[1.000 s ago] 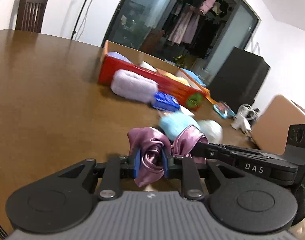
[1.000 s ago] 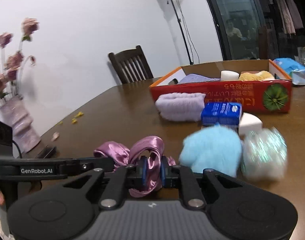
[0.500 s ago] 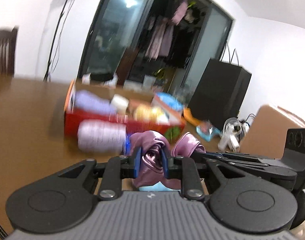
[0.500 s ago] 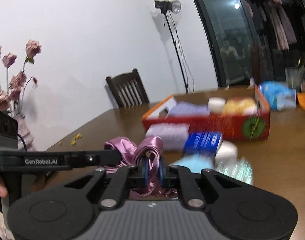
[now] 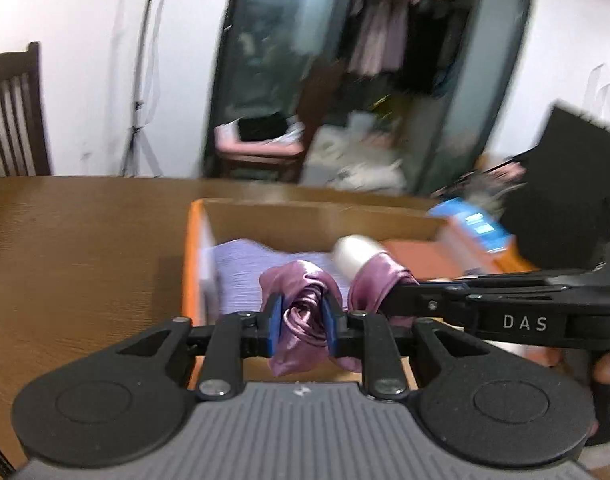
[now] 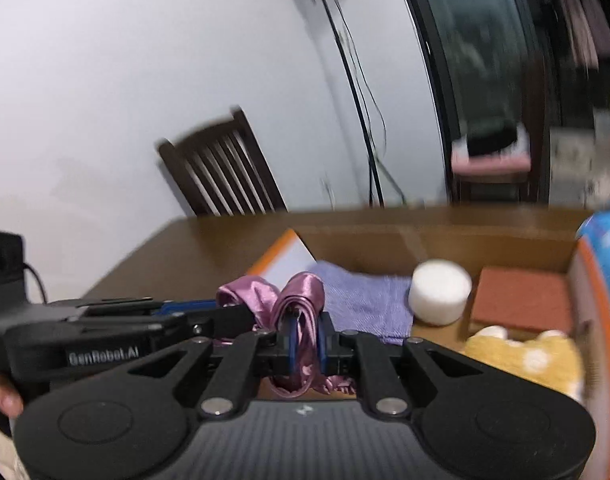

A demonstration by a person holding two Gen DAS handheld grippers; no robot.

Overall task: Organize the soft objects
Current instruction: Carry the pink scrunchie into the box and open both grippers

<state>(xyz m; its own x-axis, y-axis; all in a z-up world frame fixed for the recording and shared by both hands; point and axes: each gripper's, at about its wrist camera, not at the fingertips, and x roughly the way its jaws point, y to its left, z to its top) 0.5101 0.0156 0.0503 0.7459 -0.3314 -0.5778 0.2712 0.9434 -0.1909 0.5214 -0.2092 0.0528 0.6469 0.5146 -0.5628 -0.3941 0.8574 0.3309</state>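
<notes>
Both grippers are shut on one pink satin cloth (image 5: 301,316), which also shows in the right wrist view (image 6: 301,300). My left gripper (image 5: 302,320) pinches its left end and my right gripper (image 6: 305,340) pinches the other end. The cloth hangs over the open cardboard box (image 5: 305,216), just inside its near left corner. In the box lie a lilac towel (image 5: 241,268), a white round sponge (image 6: 439,292), a brown pad (image 6: 521,300) and a yellow plush piece (image 6: 525,360).
The box stands on a brown wooden table (image 5: 85,248). A blue packet (image 5: 477,224) lies past the box's right side. A dark wooden chair (image 6: 221,168) stands behind the table by the white wall.
Both grippers carried the satin cloth up from the table and forward over the box. The soft items that lay in front of the box have dropped out of view.
</notes>
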